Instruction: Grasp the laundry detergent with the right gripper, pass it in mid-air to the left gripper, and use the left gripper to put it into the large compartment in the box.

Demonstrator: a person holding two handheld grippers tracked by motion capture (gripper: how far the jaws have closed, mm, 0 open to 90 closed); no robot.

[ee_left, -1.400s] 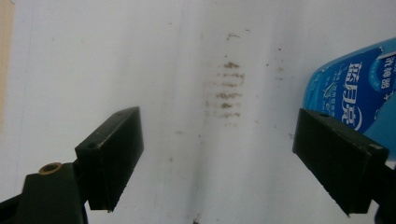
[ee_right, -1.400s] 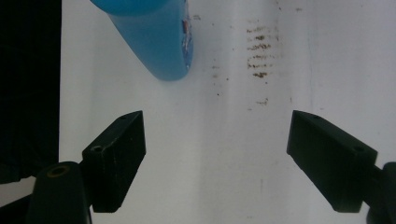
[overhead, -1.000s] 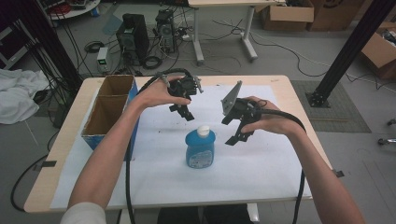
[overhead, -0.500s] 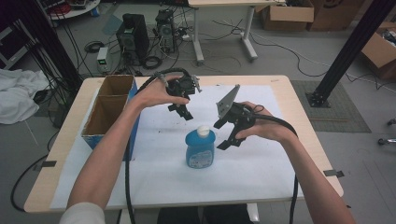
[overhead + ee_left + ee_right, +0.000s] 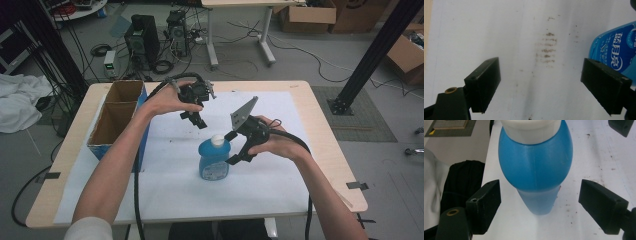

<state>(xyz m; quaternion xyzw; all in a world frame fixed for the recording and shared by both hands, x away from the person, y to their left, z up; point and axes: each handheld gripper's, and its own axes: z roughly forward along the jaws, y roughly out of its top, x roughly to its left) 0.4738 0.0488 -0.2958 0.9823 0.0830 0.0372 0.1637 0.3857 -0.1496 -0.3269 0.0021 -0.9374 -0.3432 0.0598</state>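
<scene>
A blue bottle point(image 5: 214, 160) with a white cap point(image 5: 217, 140) stands upright on the white sheet point(image 5: 280, 170) near the table's middle, slightly toward six o'clock. Its body is bulbous (wide at the shoulder, narrowing toward the base) point(image 5: 535, 165). A label with white characters shows on its side point(image 5: 614, 52). The cap is on.

High view: fixed above the person's edge of the counter point(image 5: 320, 130), facing forward and down; far enough to take in the whole counter and the floor beyond its far edge.
Left gripper view: rides the left hand-held gripper point(image 5: 540, 82), looks steeply down, close to the white sheet point(image 5: 499, 30); bottle point(image 5: 614, 52) at its right edge.
Right gripper view: rides the right hand-held gripper point(image 5: 539, 202), looks down from close above the bottle, toward the near edge.
Shared: bottle and sheet appear in all three.
</scene>
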